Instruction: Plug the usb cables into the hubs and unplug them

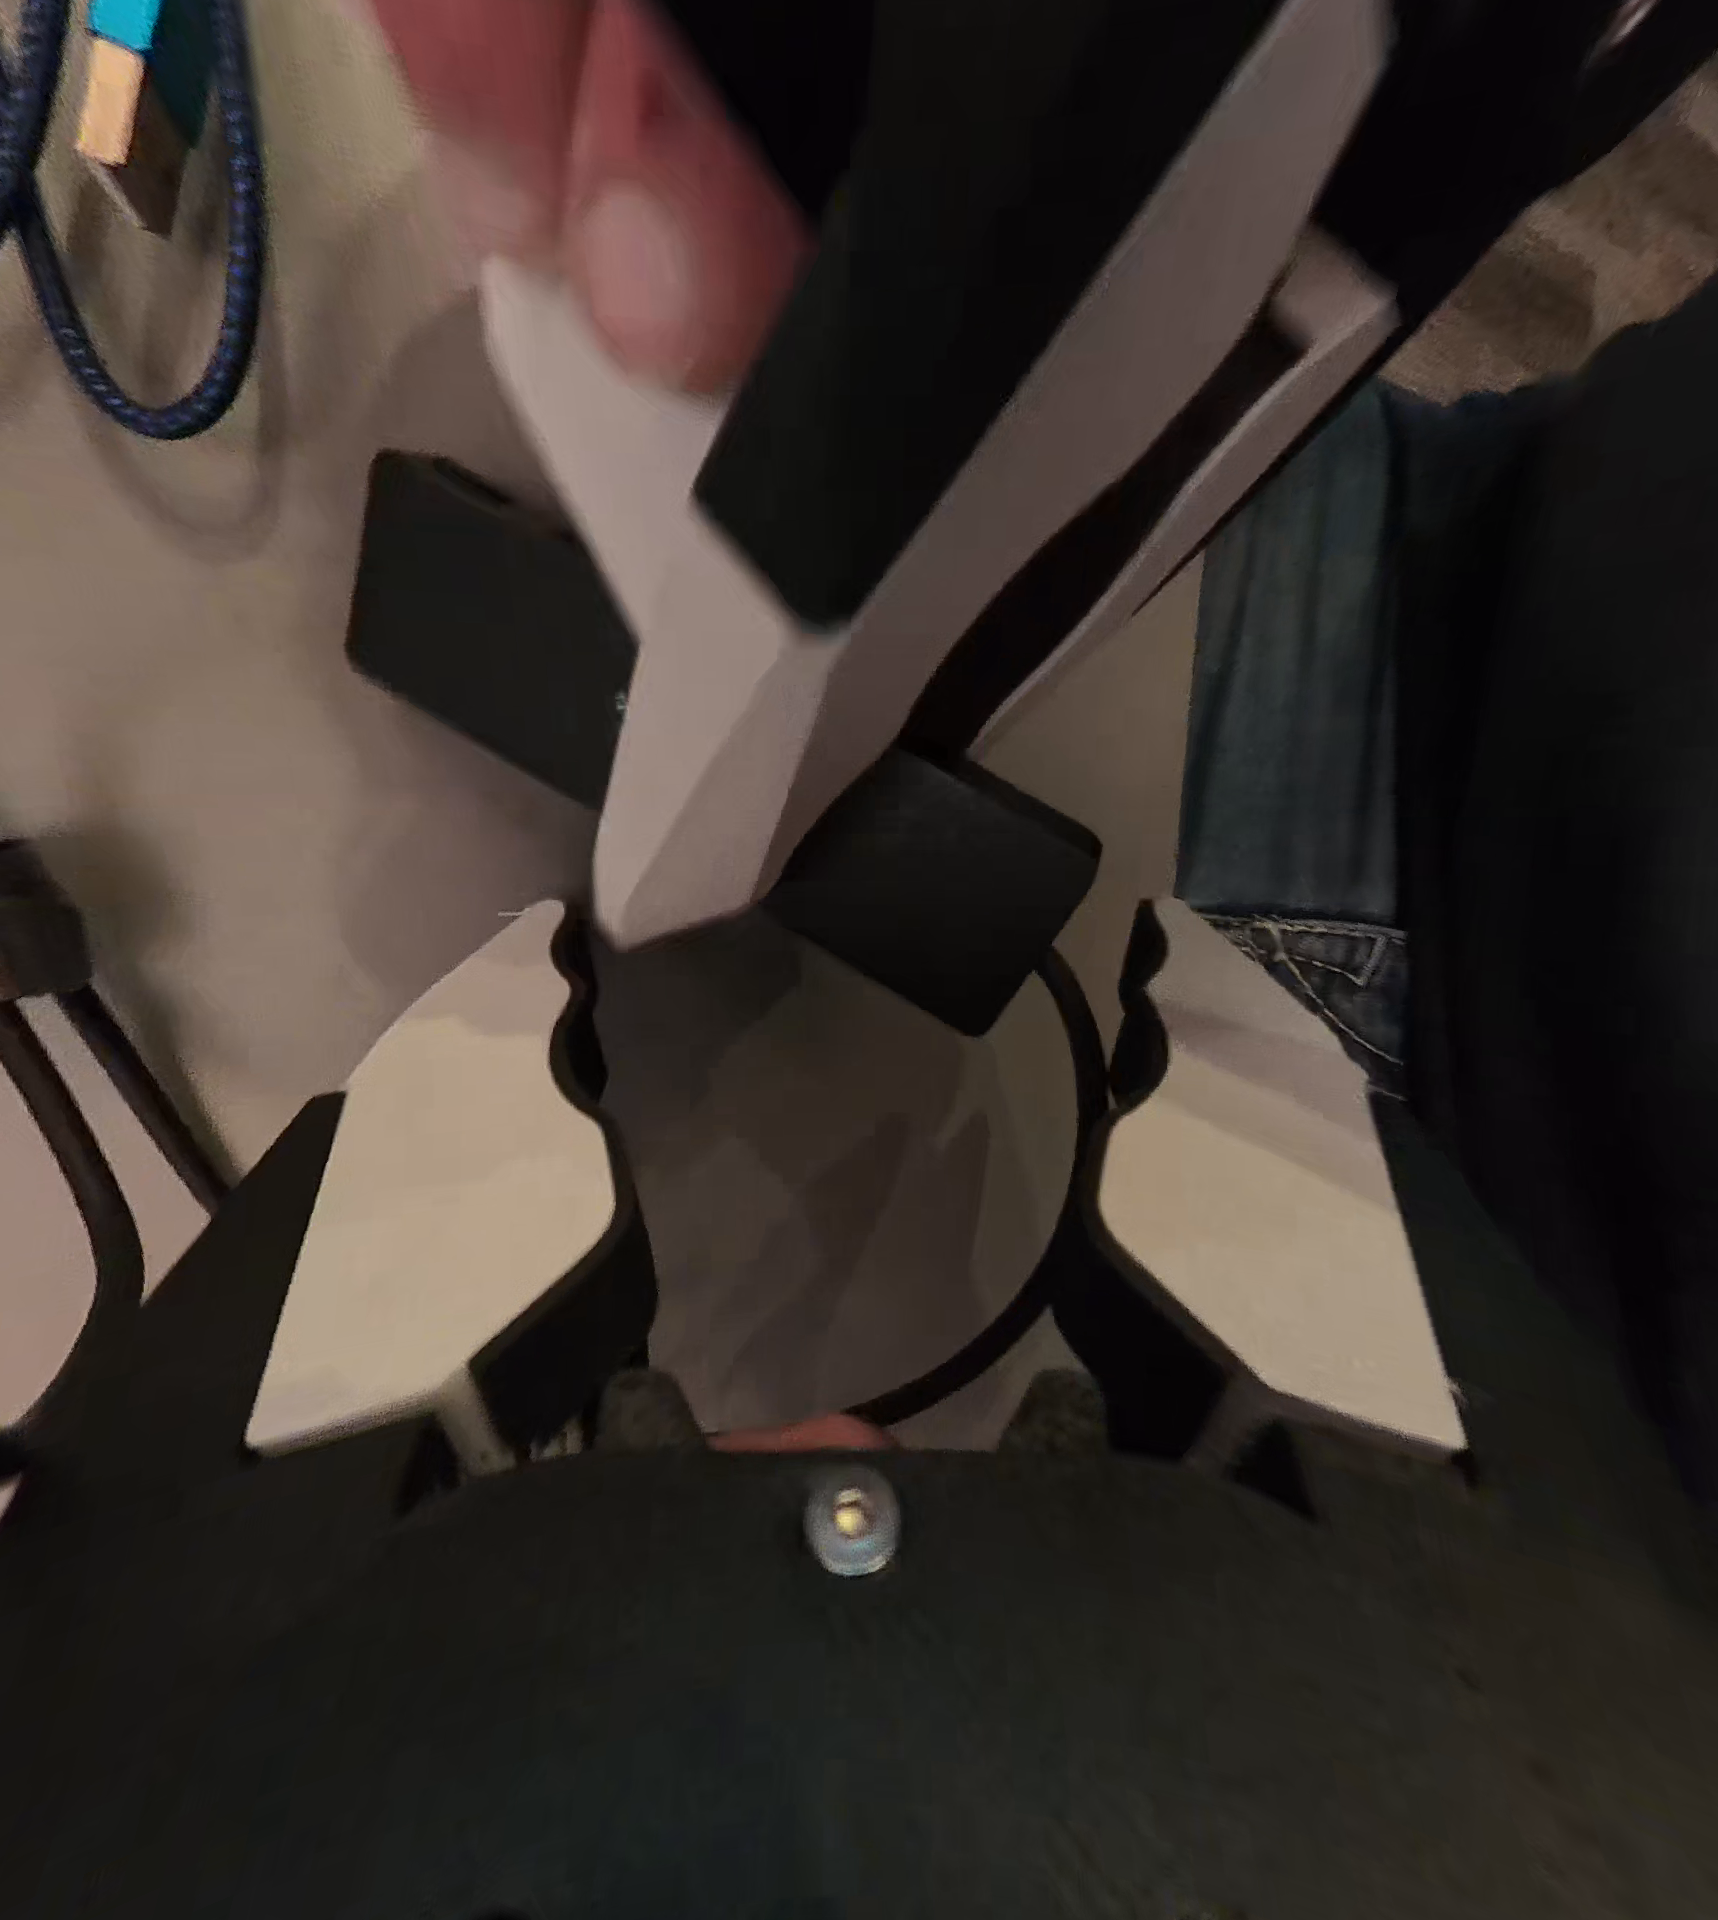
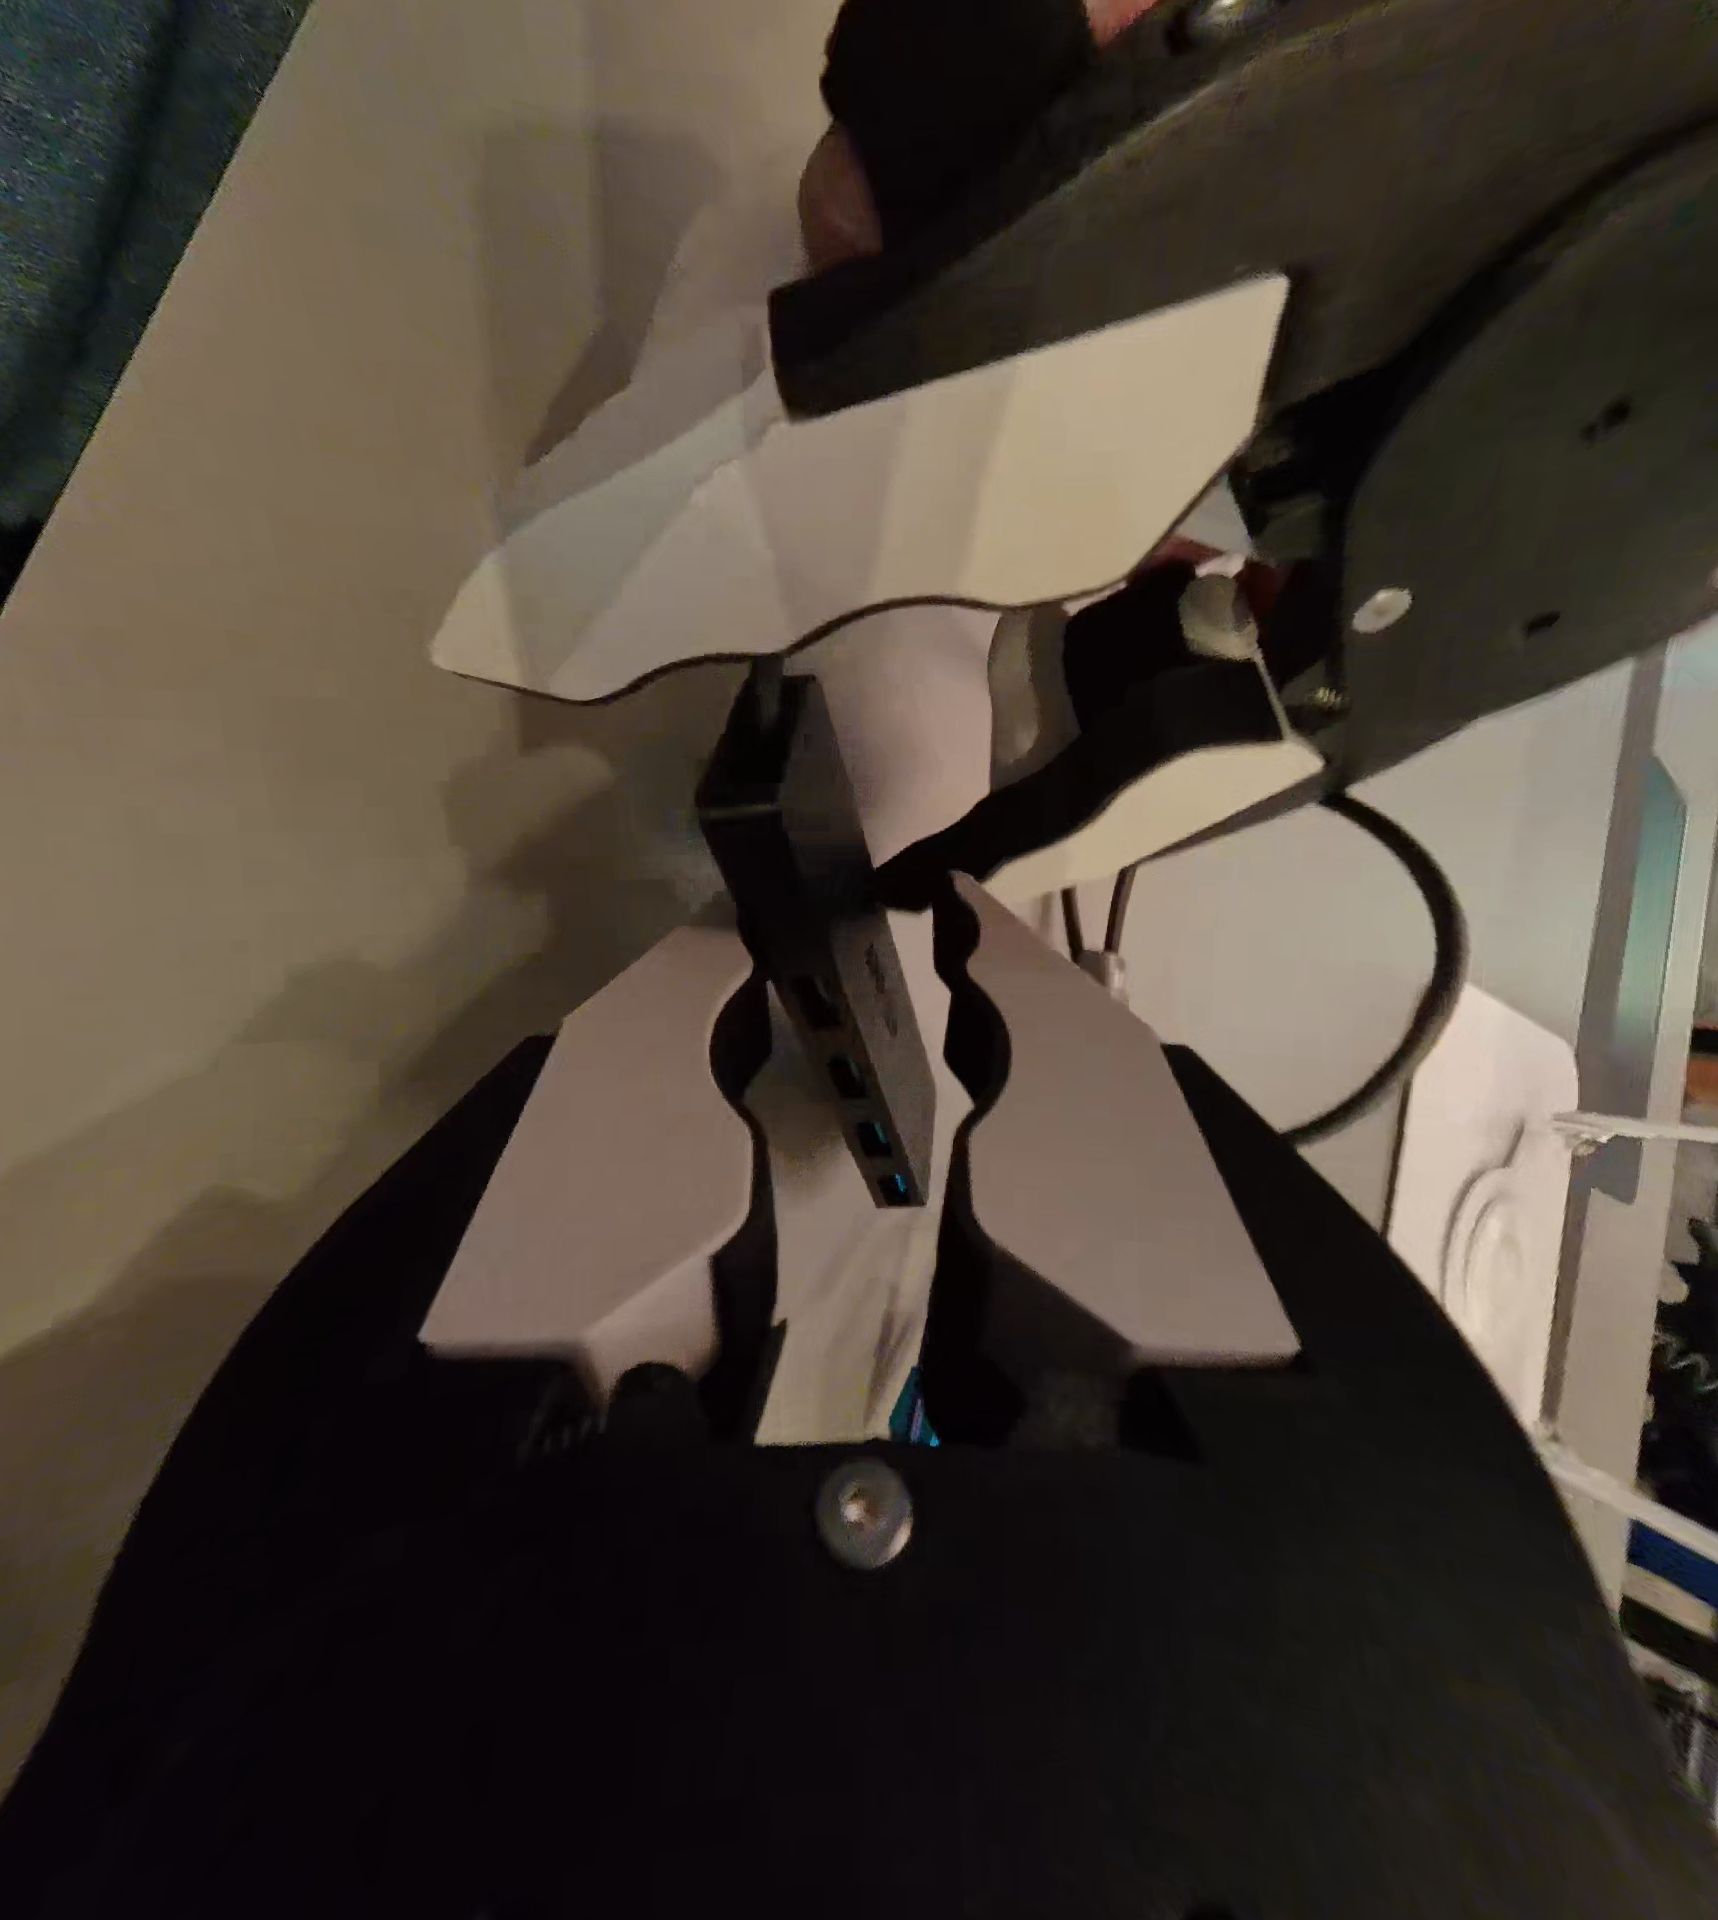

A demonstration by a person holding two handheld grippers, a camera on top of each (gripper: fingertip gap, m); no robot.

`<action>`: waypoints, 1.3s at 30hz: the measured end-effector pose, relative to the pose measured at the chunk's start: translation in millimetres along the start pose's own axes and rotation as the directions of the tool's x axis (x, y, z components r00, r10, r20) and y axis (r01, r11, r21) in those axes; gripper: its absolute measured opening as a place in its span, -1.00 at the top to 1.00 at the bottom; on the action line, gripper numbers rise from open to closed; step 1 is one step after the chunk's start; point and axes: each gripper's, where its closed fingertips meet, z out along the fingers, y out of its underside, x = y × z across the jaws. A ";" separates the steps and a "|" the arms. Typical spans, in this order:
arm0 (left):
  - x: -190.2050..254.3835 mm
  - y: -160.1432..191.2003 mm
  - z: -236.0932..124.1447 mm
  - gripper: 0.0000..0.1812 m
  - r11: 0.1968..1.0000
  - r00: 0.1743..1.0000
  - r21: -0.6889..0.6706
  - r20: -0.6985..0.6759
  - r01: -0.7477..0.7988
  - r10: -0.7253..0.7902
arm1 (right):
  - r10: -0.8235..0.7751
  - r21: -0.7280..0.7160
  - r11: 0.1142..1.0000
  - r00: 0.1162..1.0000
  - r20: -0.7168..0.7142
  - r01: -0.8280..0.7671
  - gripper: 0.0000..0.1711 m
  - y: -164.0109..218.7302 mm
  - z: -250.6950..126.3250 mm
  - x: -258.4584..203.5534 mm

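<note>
Right now we have both tools gathered on the slim black rectangular USB hub (image 1: 481,613), which lies flat on the pale worktop (image 1: 159,675). The ports that show along its edge in the right wrist view look empty. The left gripper (image 1: 855,935) has its white fingers spread wide, with one end of the hub and a loop of thin black lead (image 2: 1447,956) lying in the gap, touching neither side. The right gripper (image 2: 850,914) comes in from the opposite end and straddles the hub's narrow body. Its fingers sit close along both long edges, but we cannot tell whether they are actually pressing on it or only just beside it. The blue braided cable (image 1: 211,260) with its teal-bodied, metal-tipped plug (image 1: 122,94) lies well apart, untouched. We judge, then, that the step in hand is fixing the hub before any plugging begins. To do it well, we should let only one gripper take the hub, across its long edges and away from the port row, so that the openings stay free. We should keep it flat against the worktop so it cannot pivot when a plug pushes in. The two sets of fingers are crowded and crossing here, so we should separate them before reaching for the plug.
</note>
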 end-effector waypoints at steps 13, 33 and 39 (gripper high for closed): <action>-29.5 3.5 -4.7 -0.20 0.996 0.965 0.071 0.254 0.053 -0.069 | 0.654 0.062 0.754 0.739 -0.165 -0.654 0.75 96.0 -73.4 44.5; -6.4 -29.3 -14.2 -0.16 0.990 0.961 0.141 0.277 -0.025 -0.015 | 0.604 -0.155 0.787 0.797 -0.003 -0.598 0.90 134.9 -36.6 18.8; 3.3 -69.8 -25.9 -0.08 0.958 0.944 0.252 0.325 -0.140 0.052 | 0.731 0.053 0.676 0.678 0.079 -0.735 0.91 113.9 -49.5 32.6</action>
